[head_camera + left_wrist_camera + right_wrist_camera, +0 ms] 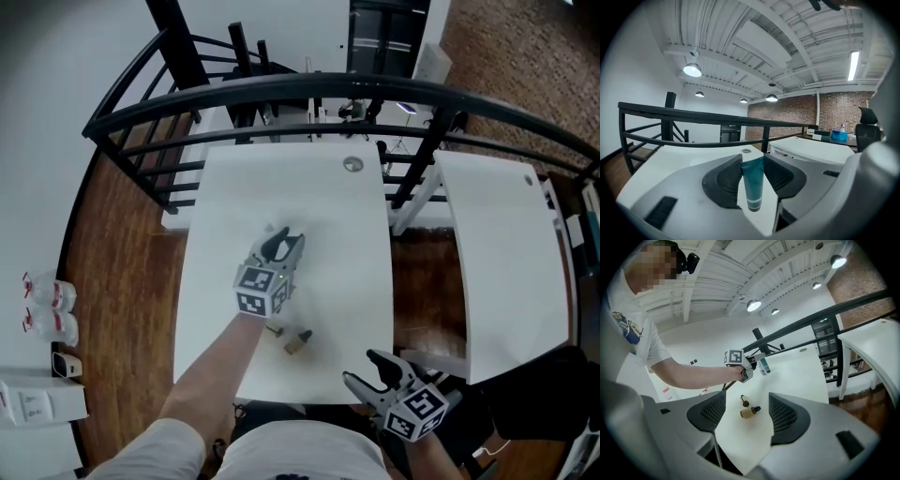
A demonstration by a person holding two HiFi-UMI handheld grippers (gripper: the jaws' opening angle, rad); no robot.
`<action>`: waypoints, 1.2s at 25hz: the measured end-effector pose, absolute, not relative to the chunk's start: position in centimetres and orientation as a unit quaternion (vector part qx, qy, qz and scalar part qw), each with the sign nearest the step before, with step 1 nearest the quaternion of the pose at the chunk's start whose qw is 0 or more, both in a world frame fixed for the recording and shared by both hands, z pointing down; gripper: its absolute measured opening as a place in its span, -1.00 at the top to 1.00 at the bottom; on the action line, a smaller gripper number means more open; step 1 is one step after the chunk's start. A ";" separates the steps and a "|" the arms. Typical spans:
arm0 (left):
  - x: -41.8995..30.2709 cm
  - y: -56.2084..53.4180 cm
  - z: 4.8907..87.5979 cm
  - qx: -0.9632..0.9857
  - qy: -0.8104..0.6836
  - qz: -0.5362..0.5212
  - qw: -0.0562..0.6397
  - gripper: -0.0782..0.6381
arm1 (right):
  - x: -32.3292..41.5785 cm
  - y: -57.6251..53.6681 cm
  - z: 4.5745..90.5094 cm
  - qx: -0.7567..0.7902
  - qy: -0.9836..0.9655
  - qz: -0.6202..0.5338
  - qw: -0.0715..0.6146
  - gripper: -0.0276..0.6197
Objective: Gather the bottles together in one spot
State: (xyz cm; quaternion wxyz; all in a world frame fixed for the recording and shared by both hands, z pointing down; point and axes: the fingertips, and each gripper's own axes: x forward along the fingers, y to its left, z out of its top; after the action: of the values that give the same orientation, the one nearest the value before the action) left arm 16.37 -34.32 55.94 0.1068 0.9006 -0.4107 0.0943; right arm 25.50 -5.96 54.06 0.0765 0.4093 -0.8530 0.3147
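So far two small bottles [298, 342] lie close together; my left gripper [281, 242] clamps the undelivered teal tube [753, 185]; right gripper [367, 370] gapes empty.

We saw bright, even light from lamps [692, 70] above the jaws; the table [281, 187] beyond them glared, and fisheye edges bent and darkened.

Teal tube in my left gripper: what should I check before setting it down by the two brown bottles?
1. Grip: teal tube clamped in left gripper: ok.
2. Free hand: right gripper open, empty: ok.
3. Grouping: larger brown bottle and smaller brown bottle lie close together near the table edge: ok.
4. Landing spot: bare table beside them: ok.
5. Tube's cap closed: cannot tell.
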 end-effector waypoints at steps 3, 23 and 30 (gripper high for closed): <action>16.9 -35.4 57.1 0.898 -0.417 0.102 0.095 0.38 | 25.9 -5.6 54.7 0.412 -0.847 0.325 0.083 -0.03; 16.0 -37.4 61.4 0.888 -0.437 0.118 0.084 0.37 | 26.1 -7.7 56.1 0.412 -0.845 0.326 0.096 0.02; 16.0 -36.8 61.2 0.893 -0.426 0.119 0.080 0.38 | 25.2 -7.7 56.2 0.405 -0.846 0.332 0.101 0.02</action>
State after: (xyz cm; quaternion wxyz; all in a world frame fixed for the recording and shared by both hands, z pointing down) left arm 16.04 -36.78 61.18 0.0798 0.8930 -0.4265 0.1194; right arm 25.21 -7.69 56.15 0.1008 0.4052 -0.8458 0.3322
